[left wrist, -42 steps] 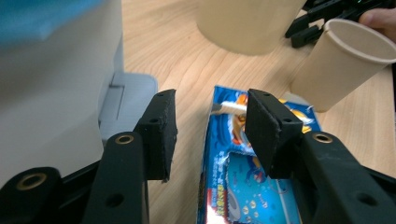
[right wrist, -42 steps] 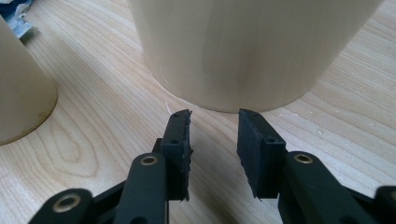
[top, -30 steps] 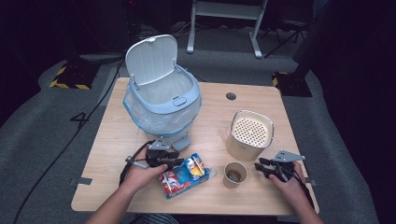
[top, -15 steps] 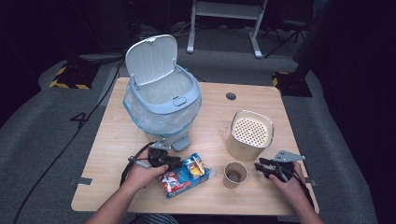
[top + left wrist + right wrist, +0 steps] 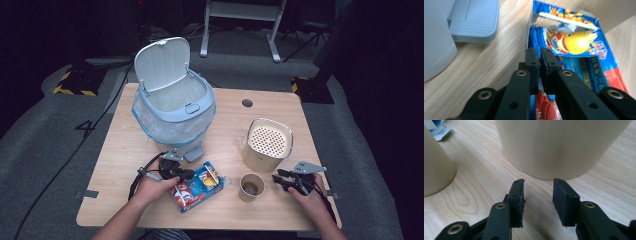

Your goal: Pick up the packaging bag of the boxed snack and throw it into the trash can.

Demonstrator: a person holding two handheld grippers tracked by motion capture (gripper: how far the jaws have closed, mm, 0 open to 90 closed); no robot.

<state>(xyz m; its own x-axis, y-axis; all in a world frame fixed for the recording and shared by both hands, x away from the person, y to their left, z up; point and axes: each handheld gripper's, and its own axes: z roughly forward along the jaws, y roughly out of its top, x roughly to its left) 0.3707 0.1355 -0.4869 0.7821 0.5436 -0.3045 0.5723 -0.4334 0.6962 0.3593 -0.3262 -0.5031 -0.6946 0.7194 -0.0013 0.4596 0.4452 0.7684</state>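
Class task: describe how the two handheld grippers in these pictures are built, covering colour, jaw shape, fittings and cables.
Both are black. The left gripper has two flat black jaws with brass-coloured rivets, and black cable loops from it. The right gripper has the same jaws with ragged pad edges and a grey three-cornered plate on top.

Floor marking: a large white "4" stands on the grey floor left of the table.
Snack box print: the blue and red snack box carries small lines of print and a cartoon fish picture, but the lettering is too blurred to read.
Other surfaces: none bear any text that can be read.
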